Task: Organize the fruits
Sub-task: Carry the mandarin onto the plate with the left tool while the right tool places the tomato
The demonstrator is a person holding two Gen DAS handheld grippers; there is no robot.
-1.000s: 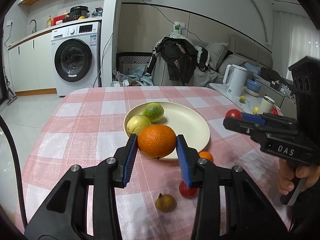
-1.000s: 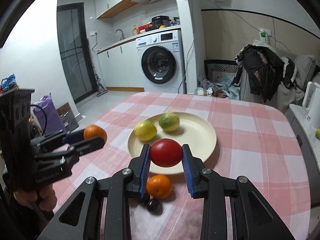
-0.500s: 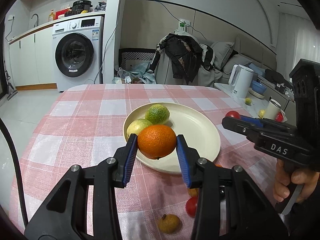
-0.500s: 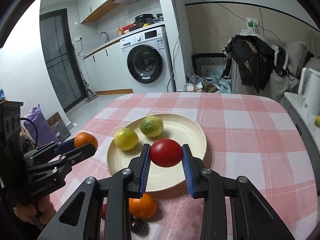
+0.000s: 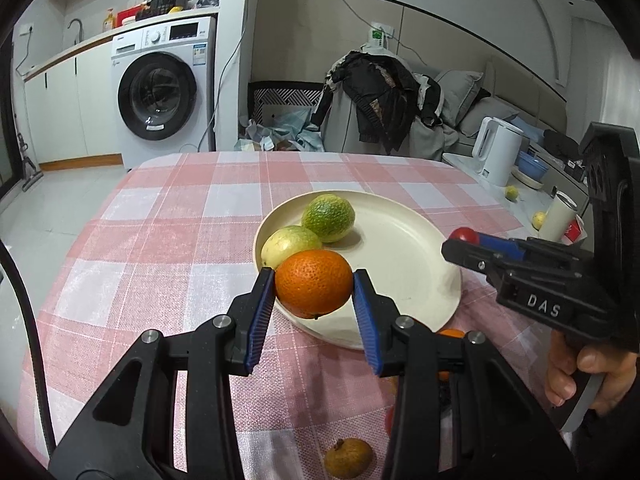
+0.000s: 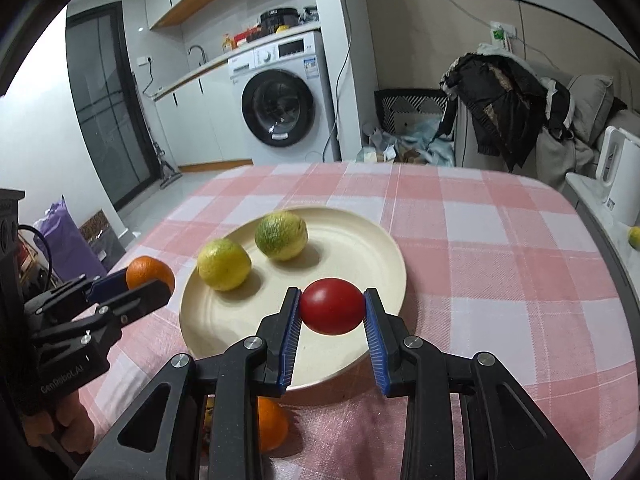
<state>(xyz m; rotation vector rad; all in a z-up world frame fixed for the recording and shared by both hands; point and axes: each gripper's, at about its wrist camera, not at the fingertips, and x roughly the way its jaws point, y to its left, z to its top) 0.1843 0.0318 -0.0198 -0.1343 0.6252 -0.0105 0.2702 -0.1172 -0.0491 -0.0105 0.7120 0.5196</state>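
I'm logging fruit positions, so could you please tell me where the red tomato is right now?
The red tomato is clamped in the right gripper, at the near rim of the cream plate, right of the yellow lemon.

Two claws are in view, the left claw [image 5: 314, 292] gripping one orange [image 5: 314, 283] and the right claw [image 6: 332, 314] one tomato [image 6: 332, 311]. One plate [image 6: 368, 240] carries two fruits: a yellow lemon [image 6: 223, 263] and a green lime [image 6: 281, 235]. Low in the frame on the table [image 5: 160, 248] lie a second orange [image 6: 270, 424] and one brown fruit [image 5: 347, 458].
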